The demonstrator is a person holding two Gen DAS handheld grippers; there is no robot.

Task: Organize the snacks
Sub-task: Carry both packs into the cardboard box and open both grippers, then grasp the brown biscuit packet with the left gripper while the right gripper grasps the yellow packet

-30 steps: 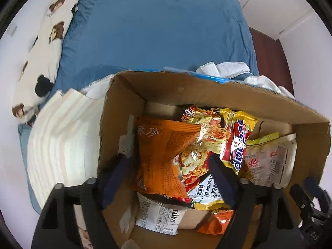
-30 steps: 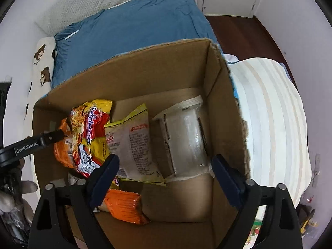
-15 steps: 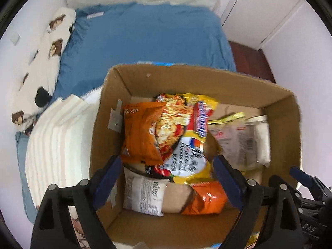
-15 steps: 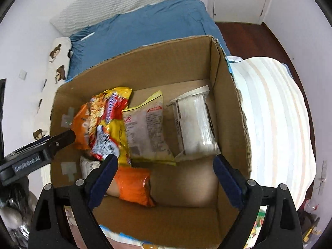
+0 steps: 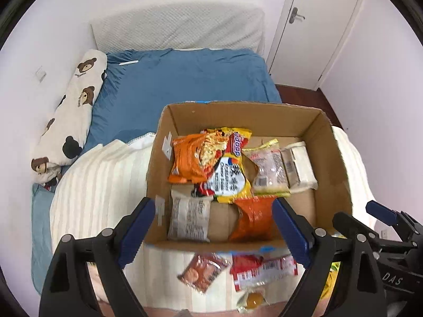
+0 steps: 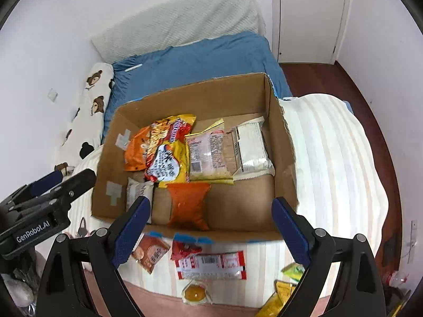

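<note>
1. The left gripper (image 5: 214,222) has its jaws spread wide and holds nothing.
2. The right gripper (image 6: 211,219) is likewise wide open and empty.
3. A cardboard box (image 5: 341,163) sits on a striped blanket (image 5: 100,185), just beyond both pairs of jaws; its near wall lies between the fingertips in each view.
4. Inside the box, beyond the left jaws, an orange bag (image 5: 185,158) lies at the far left, partly under a yellow noodle pack (image 5: 230,174).
5. To the right of those lie a clear packet (image 5: 269,169) and a white pack (image 5: 301,163), side by side and touching.
6. Nearer the jaws, a grey-white pouch (image 5: 189,216) and a small orange pouch (image 5: 253,218) lie against the box's near wall.
7. Outside the box, on the blanket below the right jaws, are a biscuit pack (image 6: 150,253), a red-and-white packet (image 6: 211,262) and a small round yellow snack (image 6: 195,293).
8. Yellow and green wrappers (image 6: 288,282) lie by the right finger of the right gripper, partly hidden.
</note>
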